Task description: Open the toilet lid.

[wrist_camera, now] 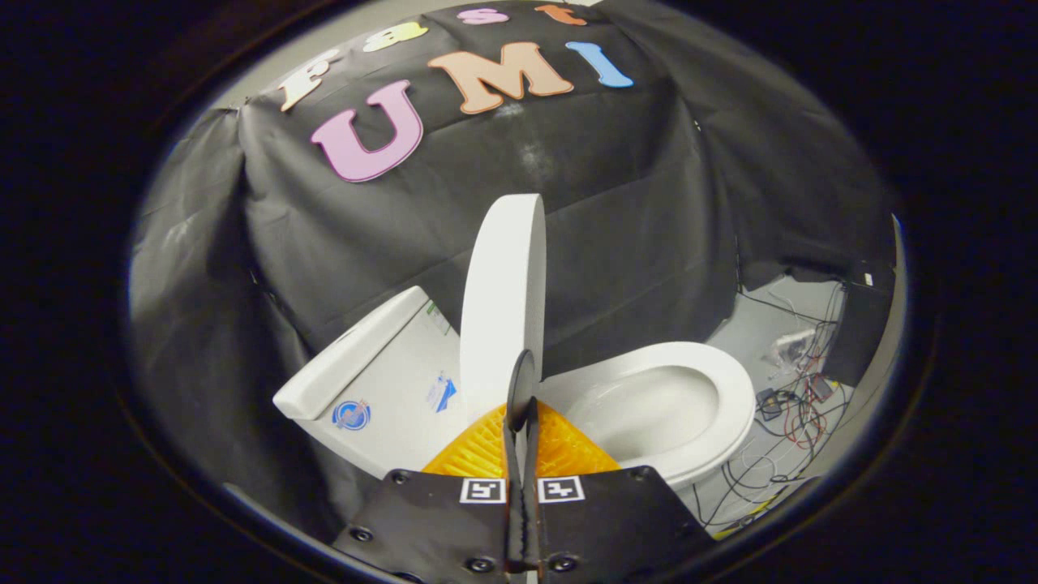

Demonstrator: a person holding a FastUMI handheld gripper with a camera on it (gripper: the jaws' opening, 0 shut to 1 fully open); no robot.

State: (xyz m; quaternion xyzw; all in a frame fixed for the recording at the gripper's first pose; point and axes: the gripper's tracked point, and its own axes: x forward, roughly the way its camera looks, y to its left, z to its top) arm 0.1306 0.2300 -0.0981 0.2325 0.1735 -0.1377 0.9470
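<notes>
The white toilet stands just ahead of my fingers. Its lid (503, 292) is raised and stands nearly upright, edge-on to me, between the tank (357, 369) and the bowl. The seat ring (726, 389) lies down around the open bowl (649, 410), beyond and to the right of the fingers. My gripper (523, 389) is shut, its two fingers pressed flat together with nothing between them. The tips sit in front of the lid's lower end; I cannot tell if they touch it.
Black cloth walls close in behind and to the left of the toilet. Loose cables and small electronics (799, 405) lie on the pale floor to the right of the bowl. A dark box (864, 324) stands at the far right.
</notes>
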